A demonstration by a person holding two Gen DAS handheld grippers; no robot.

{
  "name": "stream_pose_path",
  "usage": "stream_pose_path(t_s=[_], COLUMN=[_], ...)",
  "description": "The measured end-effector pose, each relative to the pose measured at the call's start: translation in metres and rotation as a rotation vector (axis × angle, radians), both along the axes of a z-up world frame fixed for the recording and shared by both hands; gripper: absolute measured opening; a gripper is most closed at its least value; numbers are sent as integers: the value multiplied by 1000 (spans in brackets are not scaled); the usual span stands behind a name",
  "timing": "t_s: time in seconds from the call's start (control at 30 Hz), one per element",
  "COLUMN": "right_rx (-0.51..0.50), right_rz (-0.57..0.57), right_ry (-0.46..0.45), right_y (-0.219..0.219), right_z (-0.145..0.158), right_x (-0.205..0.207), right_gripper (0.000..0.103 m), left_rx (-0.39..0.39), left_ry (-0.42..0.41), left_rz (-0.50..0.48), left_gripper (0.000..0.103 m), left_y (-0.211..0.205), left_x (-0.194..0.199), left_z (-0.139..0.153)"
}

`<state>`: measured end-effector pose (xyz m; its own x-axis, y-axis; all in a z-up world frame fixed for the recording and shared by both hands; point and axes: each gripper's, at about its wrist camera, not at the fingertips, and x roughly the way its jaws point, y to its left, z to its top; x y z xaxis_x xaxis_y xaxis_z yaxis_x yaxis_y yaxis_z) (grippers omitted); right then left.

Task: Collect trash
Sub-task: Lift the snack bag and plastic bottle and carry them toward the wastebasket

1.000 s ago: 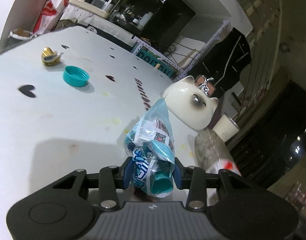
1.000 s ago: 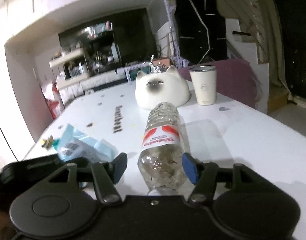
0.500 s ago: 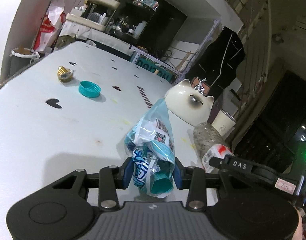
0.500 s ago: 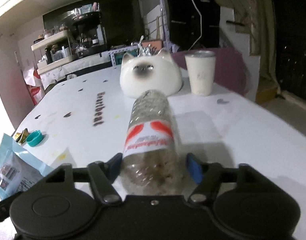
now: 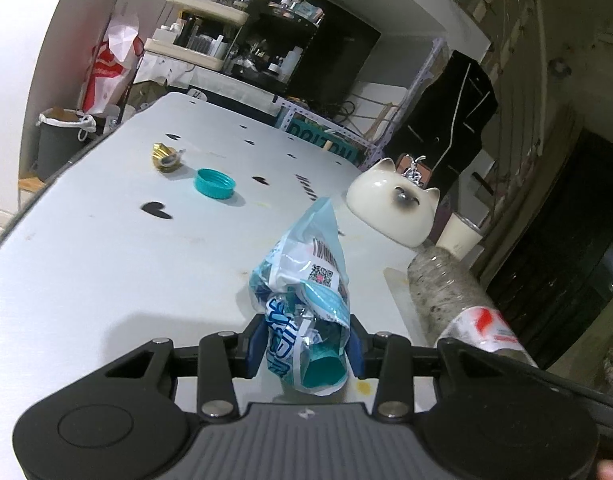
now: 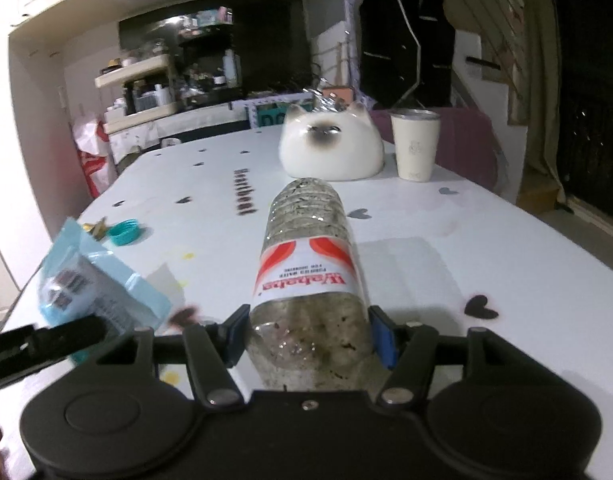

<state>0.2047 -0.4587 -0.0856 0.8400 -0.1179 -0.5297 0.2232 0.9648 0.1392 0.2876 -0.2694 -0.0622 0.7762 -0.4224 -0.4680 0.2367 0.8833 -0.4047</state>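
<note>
I'm carrying both pieces clear of the table (image 5: 86, 272): left gripper (image 5: 305, 345) clamping the crumpled wrapper (image 5: 306, 300), right gripper (image 6: 308, 338) squeezing the empty bottle (image 6: 306, 268) lengthwise, ready for binning.

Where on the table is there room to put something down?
The table is bare on the near left, before the teal cap and gold wrapper. It's crowded near the cat figure and cup.

Plastic bottle (image 6: 306, 280): neck hidden behind right gripper's body. Snack wrapper (image 6: 94, 284) motion-blurred in right view; its print unreadable. Shelf clutter (image 5: 226, 40) too small to identify.
</note>
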Motion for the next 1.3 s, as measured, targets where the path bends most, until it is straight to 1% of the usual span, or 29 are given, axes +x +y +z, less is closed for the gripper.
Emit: stream_pose_path(t_s=[0.17, 0.4, 0.57, 0.67, 0.97, 1.3], right_rx=[-18, -24, -62, -55, -55, -55], right_rz=[11, 24, 36, 48, 112, 209], right_ry=[-41, -73, -75, -76, -87, -79], right_y=[22, 51, 81, 97, 150, 209], right_z=[20, 43, 55, 59, 69, 73], right_x=[-27, -50, -60, -65, -70, -57], right_gripper=[62, 62, 62, 62, 62, 62], left_rx=[45, 107, 132, 153, 201, 234], left_ry=[-34, -119, -133, -138, -152, -147], left_rz=[-15, -22, -35, -33, 19, 119], left_gripper=[42, 42, 42, 42, 42, 42], left_y=[15, 47, 74, 89, 147, 211], left_x=[-17, -45, -61, -68, -85, -88], left_z=[12, 40, 56, 61, 70, 73])
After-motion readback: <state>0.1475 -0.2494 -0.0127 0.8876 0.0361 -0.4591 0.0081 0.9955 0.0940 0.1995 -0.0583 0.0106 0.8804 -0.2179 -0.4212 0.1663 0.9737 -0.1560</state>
